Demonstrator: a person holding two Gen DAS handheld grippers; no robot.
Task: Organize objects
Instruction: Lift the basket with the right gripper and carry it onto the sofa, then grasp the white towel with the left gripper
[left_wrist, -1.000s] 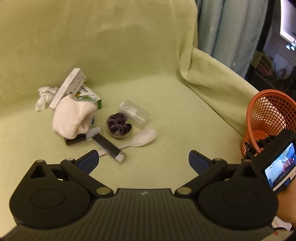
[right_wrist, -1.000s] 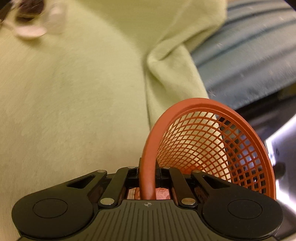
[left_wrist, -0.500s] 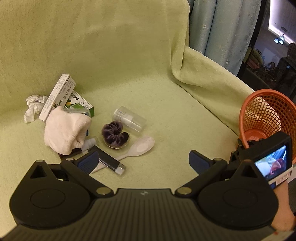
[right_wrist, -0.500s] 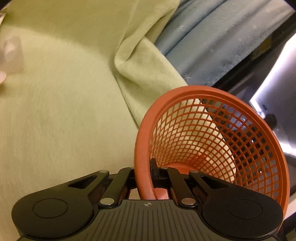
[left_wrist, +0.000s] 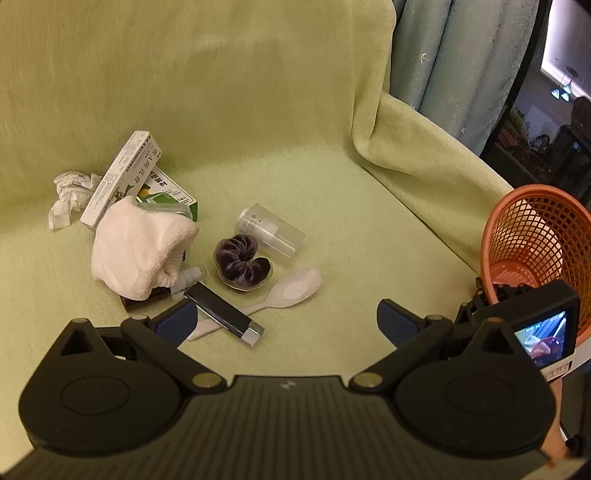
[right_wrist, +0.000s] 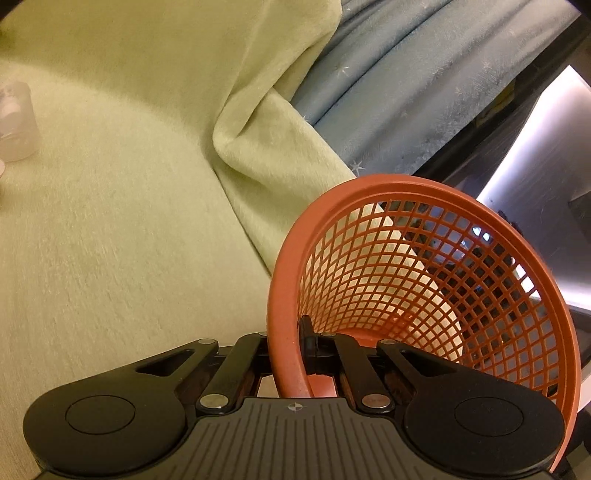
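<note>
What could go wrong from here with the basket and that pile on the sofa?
The right gripper pinches only the rim of the tilted basket, so it may twist or slip. The lighter lies across the spoon, so lifting either could drag the other.

Two boxes (left_wrist: 122, 177), one basket (left_wrist: 535, 236), one spoon (left_wrist: 291, 291), one scrunchie (left_wrist: 240, 258)

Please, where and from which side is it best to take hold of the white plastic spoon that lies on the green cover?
Probably grip the white plastic spoon at its neck, just behind the bowl, coming from above with the open left gripper. The handle runs under the black lighter, so its end is blocked. The bowl is wide and shallow; the neck is narrow and free on both sides.
</note>
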